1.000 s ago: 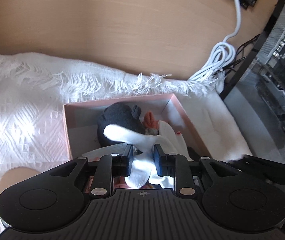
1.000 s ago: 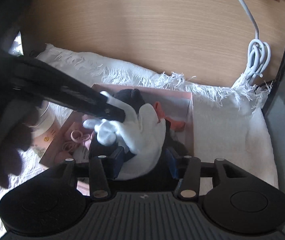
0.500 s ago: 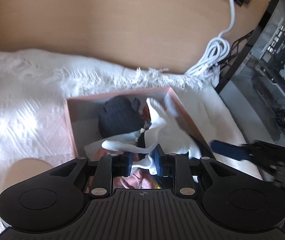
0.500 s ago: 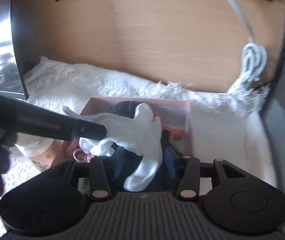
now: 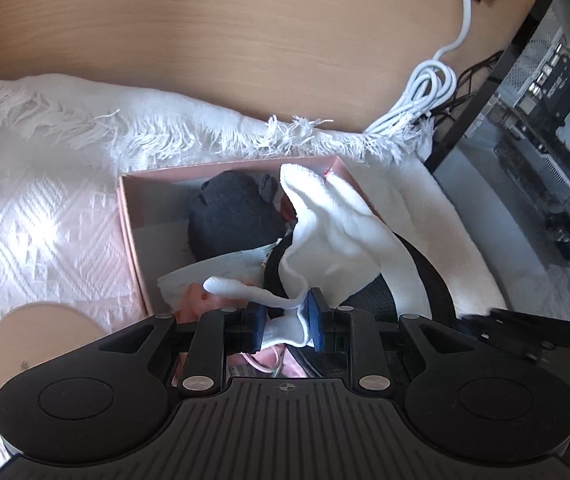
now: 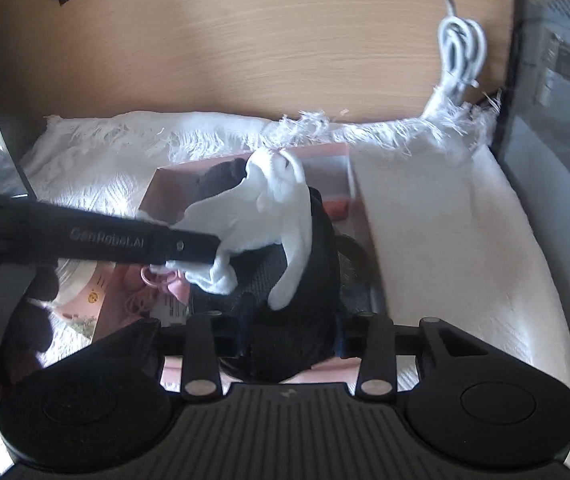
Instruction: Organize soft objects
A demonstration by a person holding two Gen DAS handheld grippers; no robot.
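Note:
My left gripper (image 5: 287, 326) is shut on a white sock (image 5: 337, 228) and holds it raised over the pink box (image 5: 125, 216). The sock (image 6: 273, 208) drapes over a black fabric item (image 6: 297, 312) that sits between the jaws of my right gripper (image 6: 291, 340). The left gripper (image 6: 213, 248) reaches in from the left in the right wrist view. A dark rolled sock (image 5: 237, 216) lies in the back of the box. Pink hair ties (image 6: 157, 280) lie in the box's near left part.
The box (image 6: 337, 152) sits on a white fringed cloth (image 5: 45, 200) on a wooden desk (image 5: 245, 40). A coiled white cable (image 5: 425, 92) and a computer case (image 5: 557, 100) stand at the right. A round jar lid (image 5: 25, 344) is at the near left.
The left gripper has lifted the white sock higher and pulled it off toward the left. The black fabric item now shows between the right gripper's jaws.

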